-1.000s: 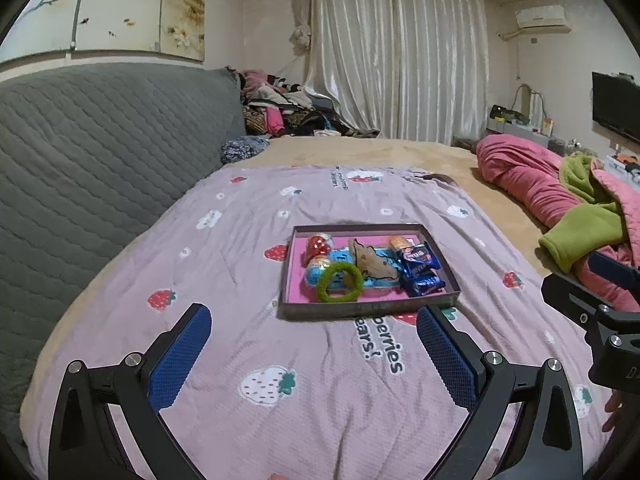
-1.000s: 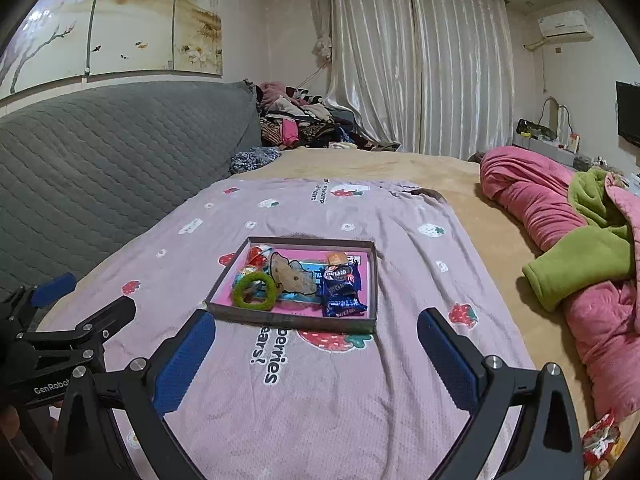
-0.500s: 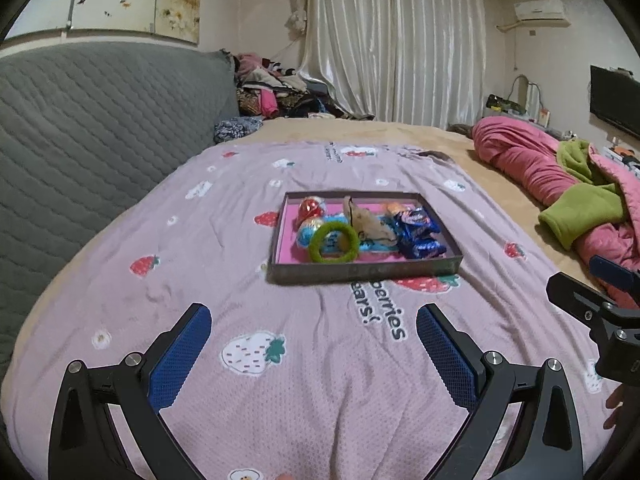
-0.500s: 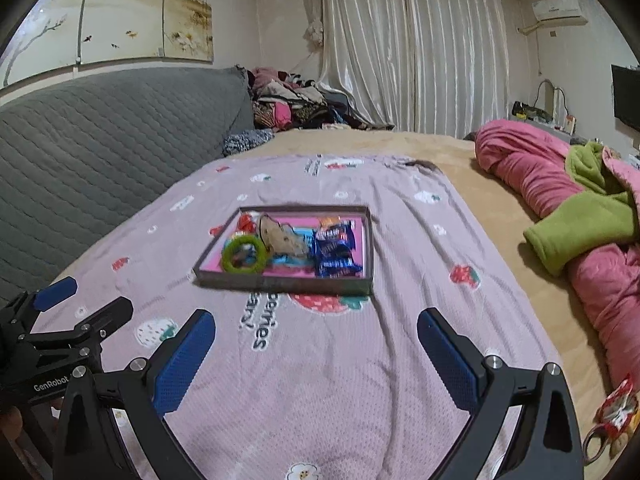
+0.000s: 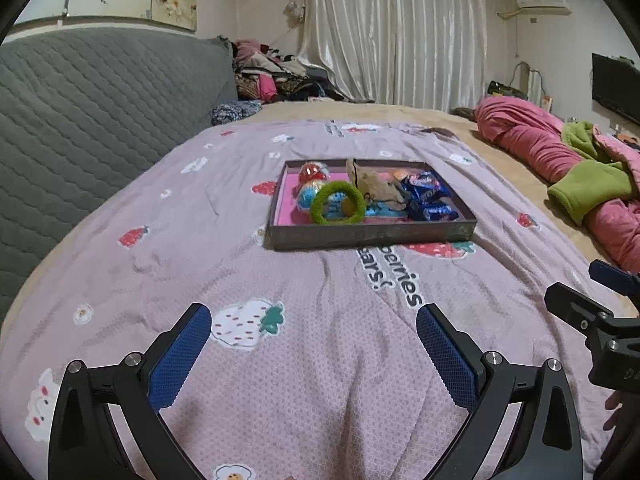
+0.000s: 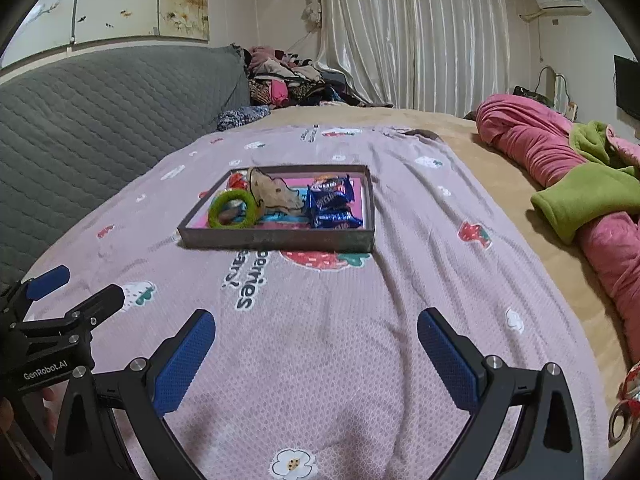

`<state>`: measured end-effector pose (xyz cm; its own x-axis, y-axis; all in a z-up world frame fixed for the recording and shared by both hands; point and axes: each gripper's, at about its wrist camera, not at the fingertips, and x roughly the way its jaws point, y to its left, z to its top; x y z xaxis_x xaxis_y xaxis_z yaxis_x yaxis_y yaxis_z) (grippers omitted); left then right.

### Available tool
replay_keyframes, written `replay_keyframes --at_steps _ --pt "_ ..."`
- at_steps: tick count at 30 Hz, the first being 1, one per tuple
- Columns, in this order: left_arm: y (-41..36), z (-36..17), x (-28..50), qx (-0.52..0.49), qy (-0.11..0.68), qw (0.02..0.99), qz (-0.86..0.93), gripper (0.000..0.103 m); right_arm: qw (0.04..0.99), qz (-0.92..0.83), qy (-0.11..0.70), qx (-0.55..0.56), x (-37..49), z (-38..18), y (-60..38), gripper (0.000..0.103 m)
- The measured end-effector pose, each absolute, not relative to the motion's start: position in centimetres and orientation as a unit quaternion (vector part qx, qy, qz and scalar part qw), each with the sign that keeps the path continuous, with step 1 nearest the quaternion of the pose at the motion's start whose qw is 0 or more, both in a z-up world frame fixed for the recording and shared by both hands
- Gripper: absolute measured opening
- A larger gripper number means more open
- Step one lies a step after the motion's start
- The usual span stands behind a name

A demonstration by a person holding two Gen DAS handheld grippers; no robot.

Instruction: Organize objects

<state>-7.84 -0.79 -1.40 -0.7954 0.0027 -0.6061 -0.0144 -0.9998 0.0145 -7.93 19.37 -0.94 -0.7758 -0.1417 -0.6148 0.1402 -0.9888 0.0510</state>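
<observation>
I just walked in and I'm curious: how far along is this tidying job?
Barely begun, it seems. The tray on the bedspread already holds a green ring, blue wrappers and other small things. Nothing is in hand: the left gripper and right gripper are open, short of the tray. Any sorting remains.

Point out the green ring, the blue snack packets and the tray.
green ring (image 5: 338,202), left wrist view, its fuzzy lower band.
blue snack packets (image 6: 332,204), right wrist view, middle packet.
tray (image 6: 276,239), right wrist view, near wall.
</observation>
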Motion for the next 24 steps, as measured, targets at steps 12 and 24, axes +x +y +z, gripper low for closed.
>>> replay_keyframes --at_steps 12,24 --pt "-1.1 -4.2 -8.6 -0.338 0.001 0.005 0.941 0.102 0.067 -0.940 -0.002 0.333 -8.3 -3.0 19.7 0.102" --pt "-1.3 -5.0 -8.6 -0.336 0.006 -0.003 0.942 0.102 0.063 -0.938 0.000 0.340 -8.3 -4.6 19.9 0.102"
